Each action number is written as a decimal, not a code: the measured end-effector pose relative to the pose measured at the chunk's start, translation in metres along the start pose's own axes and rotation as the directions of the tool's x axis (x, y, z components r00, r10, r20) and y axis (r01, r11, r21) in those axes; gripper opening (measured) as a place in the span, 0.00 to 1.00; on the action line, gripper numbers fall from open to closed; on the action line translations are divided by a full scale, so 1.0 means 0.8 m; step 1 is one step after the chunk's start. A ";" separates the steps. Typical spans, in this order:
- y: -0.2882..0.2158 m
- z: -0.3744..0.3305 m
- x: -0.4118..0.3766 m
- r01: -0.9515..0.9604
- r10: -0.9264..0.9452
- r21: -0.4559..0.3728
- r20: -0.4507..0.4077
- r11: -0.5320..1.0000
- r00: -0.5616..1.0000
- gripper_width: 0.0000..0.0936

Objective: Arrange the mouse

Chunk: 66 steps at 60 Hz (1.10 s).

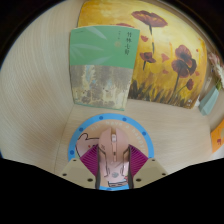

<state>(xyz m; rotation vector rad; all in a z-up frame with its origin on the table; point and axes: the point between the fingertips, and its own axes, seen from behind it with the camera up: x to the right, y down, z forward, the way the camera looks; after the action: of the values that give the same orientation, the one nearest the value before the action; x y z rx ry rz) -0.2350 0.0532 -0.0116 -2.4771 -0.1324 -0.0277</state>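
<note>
Holding the mouse (pixel 114 160) between the jaws, both purple pads (pixel 93 160) apparently pressed to its flanks, nose pointing forward along the fingers, thin cable curling off beside it. Carried above a pale worktop (pixel 40 110), probably to keep it level while a resting spot is chosen. Beyond the fingers, a green booklet (pixel 100 65) lying flat on the worktop, overlapping a yellow mat printed with dark red flowers (pixel 165 50), likely the intended landing place.
</note>
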 end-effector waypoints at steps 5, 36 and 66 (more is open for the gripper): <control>0.001 0.000 0.001 -0.003 0.003 -0.013 -0.003 1.000 1.000 0.41; -0.097 -0.158 0.059 -0.107 0.108 0.132 -0.001 0.985 0.994 0.78; -0.041 -0.347 0.203 -0.087 0.087 0.272 0.009 0.958 0.996 0.78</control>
<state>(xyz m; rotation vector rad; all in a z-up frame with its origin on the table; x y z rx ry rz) -0.0736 -0.0773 0.2361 -2.2047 -0.0234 0.0233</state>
